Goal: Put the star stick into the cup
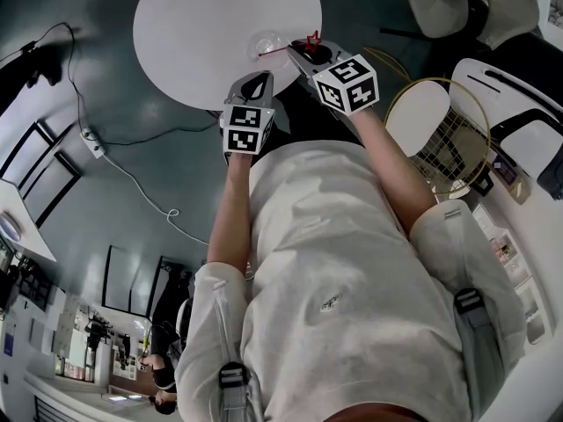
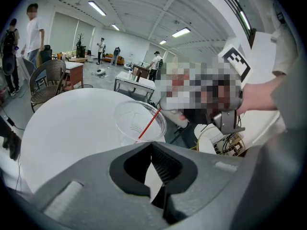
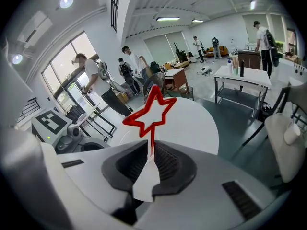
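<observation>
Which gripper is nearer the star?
Right. The right gripper is shut on the stick just below the star. The left gripper is apart from it, jaws facing the cup.

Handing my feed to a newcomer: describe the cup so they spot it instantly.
Find the round white table. At its edge nearest the person stands a clear plastic cup, alone on the tabletop. The red star-topped stick in the right gripper slants into its mouth.

Cup (image 2: 140,121) stands on table (image 2: 67,123) near its edge; star stick (image 3: 152,135) tip inside cup
</observation>
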`<state>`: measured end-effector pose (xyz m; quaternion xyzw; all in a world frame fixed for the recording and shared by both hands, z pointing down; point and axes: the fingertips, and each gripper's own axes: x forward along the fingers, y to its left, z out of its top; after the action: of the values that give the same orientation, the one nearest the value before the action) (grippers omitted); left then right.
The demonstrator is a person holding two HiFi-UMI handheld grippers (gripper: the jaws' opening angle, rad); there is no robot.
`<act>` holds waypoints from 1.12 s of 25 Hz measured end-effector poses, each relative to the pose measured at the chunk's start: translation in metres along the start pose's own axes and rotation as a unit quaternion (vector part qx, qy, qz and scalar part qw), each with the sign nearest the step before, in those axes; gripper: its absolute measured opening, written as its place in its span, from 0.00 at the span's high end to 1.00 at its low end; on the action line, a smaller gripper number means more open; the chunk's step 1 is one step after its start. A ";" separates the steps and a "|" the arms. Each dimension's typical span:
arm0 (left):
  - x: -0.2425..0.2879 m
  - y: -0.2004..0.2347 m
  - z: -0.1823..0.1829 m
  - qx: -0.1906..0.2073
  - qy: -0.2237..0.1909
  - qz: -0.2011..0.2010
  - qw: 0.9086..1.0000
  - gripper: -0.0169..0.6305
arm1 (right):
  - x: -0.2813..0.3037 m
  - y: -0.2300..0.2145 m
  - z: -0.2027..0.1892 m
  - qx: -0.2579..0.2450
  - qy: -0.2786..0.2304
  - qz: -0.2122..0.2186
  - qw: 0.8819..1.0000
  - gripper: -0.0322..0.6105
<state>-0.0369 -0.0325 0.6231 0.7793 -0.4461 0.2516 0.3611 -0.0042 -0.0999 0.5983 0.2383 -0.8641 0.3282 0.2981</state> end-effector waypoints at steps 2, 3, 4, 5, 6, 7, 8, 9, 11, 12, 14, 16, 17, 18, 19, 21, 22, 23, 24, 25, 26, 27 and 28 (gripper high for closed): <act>-0.001 0.000 -0.001 0.000 0.000 0.001 1.000 0.96 | 0.000 0.000 -0.002 0.000 0.003 -0.001 1.000 0.87; -0.002 0.000 -0.001 0.000 -0.001 0.001 1.000 0.96 | 0.000 -0.001 -0.003 0.000 0.004 -0.002 1.000 0.87; -0.002 0.001 -0.001 0.000 -0.001 0.001 1.000 0.96 | 0.000 -0.001 -0.003 0.000 0.005 -0.002 1.000 0.86; -0.002 0.001 -0.001 0.000 -0.001 0.001 1.000 0.96 | 0.000 0.000 -0.004 0.000 0.006 -0.002 1.000 0.85; -0.002 0.001 -0.001 0.000 -0.001 0.000 1.000 0.96 | 0.001 0.000 -0.004 0.001 0.006 -0.001 1.000 0.85; -0.002 0.002 -0.002 0.000 -0.001 0.001 1.000 0.96 | 0.002 0.000 -0.005 0.001 0.007 0.000 1.000 0.83; -0.002 0.002 -0.002 0.000 -0.001 0.001 1.000 0.96 | 0.002 0.000 -0.005 0.001 0.008 0.002 1.000 0.82; -0.002 0.002 -0.002 0.000 0.000 0.001 1.000 0.96 | 0.002 0.001 -0.006 0.001 0.009 0.003 1.000 0.81; -0.002 0.000 -0.002 0.001 -0.001 0.001 1.000 0.96 | 0.001 0.001 -0.006 0.000 0.009 0.004 1.000 0.79; -0.002 -0.002 -0.002 0.002 -0.002 0.001 1.000 0.96 | -0.001 0.000 -0.006 -0.001 0.009 0.004 1.000 0.78; -0.003 -0.005 -0.002 0.002 -0.002 0.002 1.000 0.96 | -0.003 0.000 -0.007 -0.002 0.008 0.004 1.000 0.78; -0.003 -0.006 -0.003 0.002 -0.003 0.002 1.000 0.96 | -0.005 0.000 -0.008 -0.003 0.008 0.005 1.000 0.78; -0.003 -0.007 -0.003 0.002 -0.003 0.003 1.000 0.96 | -0.005 0.000 -0.009 -0.003 0.008 0.005 1.000 0.78; -0.003 -0.007 -0.004 0.001 -0.004 0.003 1.000 0.96 | -0.005 0.000 -0.010 -0.003 0.009 0.004 1.000 0.78; -0.004 -0.007 -0.004 0.001 -0.004 0.003 1.000 0.96 | -0.005 0.001 -0.010 -0.003 0.009 0.004 1.000 0.78; -0.005 -0.006 -0.006 0.000 -0.004 0.004 1.000 0.96 | -0.004 0.002 -0.011 -0.004 0.010 0.004 1.000 0.78; -0.006 -0.006 -0.007 0.000 -0.005 0.004 1.000 0.96 | -0.004 0.003 -0.011 -0.005 0.011 0.005 1.000 0.78; -0.006 -0.006 -0.007 0.000 -0.005 0.005 1.000 0.96 | -0.005 0.004 -0.011 -0.006 0.012 0.006 1.000 0.78; -0.006 -0.006 -0.007 0.000 -0.005 0.005 1.000 0.96 | -0.005 0.005 -0.011 -0.008 0.013 0.007 1.000 0.78; -0.007 -0.006 -0.007 0.001 -0.006 0.006 1.000 0.96 | -0.005 0.005 -0.011 -0.009 0.013 0.007 1.000 0.78; -0.007 -0.005 -0.008 0.001 -0.006 0.007 1.000 0.96 | -0.005 0.006 -0.010 -0.011 0.014 0.006 1.000 0.78; -0.009 -0.004 -0.008 0.002 -0.006 0.008 1.000 0.96 | -0.005 0.007 -0.009 -0.011 0.013 0.006 1.000 0.78; -0.011 -0.003 -0.008 0.002 -0.006 0.009 1.000 0.96 | -0.006 0.008 -0.008 -0.012 0.013 0.007 1.000 0.78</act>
<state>-0.0398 -0.0191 0.6193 0.7777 -0.4546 0.2506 0.3545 -0.0020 -0.0872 0.5958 0.2248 -0.8656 0.3229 0.3097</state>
